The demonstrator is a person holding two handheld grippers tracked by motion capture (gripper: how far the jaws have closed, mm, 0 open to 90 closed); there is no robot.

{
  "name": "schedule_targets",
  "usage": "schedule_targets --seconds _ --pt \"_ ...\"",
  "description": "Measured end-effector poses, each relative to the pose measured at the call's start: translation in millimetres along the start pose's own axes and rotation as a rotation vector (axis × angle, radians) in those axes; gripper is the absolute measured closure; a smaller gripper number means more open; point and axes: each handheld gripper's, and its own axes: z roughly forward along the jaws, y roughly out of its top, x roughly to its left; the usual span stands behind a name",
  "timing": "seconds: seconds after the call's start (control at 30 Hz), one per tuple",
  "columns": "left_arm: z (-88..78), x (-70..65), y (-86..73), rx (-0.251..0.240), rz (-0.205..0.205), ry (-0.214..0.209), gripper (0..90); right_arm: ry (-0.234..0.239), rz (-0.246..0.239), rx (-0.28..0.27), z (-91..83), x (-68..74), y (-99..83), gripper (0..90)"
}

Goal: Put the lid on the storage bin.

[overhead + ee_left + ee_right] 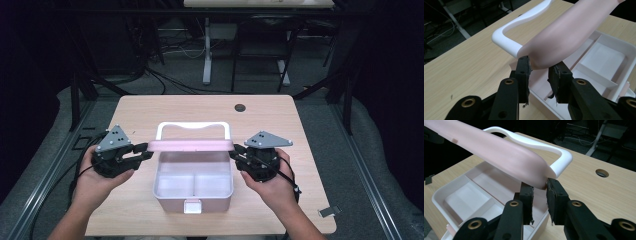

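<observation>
**Pink lid held aloft over the lunch box, one gripper on each end**

Pale wood is taking up most of the high view: the table [150,107] is stretching out under everything, with a small round hole [240,107] sitting near its far edge. On it, square in the middle, the pink box [193,186] is standing open, and its white inner tray is showing two compartments side by side plus a longer one behind them. A little white latch [192,206] is hanging at the near wall of the box.

Now up to the action. The pink lid [191,145] is hovering level across the far part of the box, lifted clear of the rim, and its white handle [193,126] is looping out beyond it towards the far side of the table. The lid is running straight from one gripper to the other.

At the left end, the left gripper [141,150] is biting on the lid's rounded corner; in the left gripper view its two black pads [523,68] are pressing against the pink edge from both sides, jaws set fairly narrow around it. At the other end, the right gripper [237,151] is doing the same job, and in the right gripper view its jaws are pinching the lid's corner just where the white handle is joining it. Both hands are wrapping the gripper bodies from below, cables trailing back.
</observation>
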Motion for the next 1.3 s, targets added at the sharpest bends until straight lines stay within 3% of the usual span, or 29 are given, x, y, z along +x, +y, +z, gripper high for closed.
schedule_targets --seconds 0.27,0.63,1.3 --pt "-0.5 -4.0 -9.5 0.004 -0.008 -0.021 70.8 0.007 -0.003 0.001 -2.8 3.0 -8.2 75.1" --pt "-4.0 -10.7 -12.9 0.002 0.02 -0.002 70.8 0.016 -0.002 -0.001 -5.4 4.9 -16.1 75.2" --pt "-8.4 -19.4 -29.2 -0.004 0.017 -0.027 71.9 0.038 0.002 0.005 -7.6 6.8 -30.8 75.7"
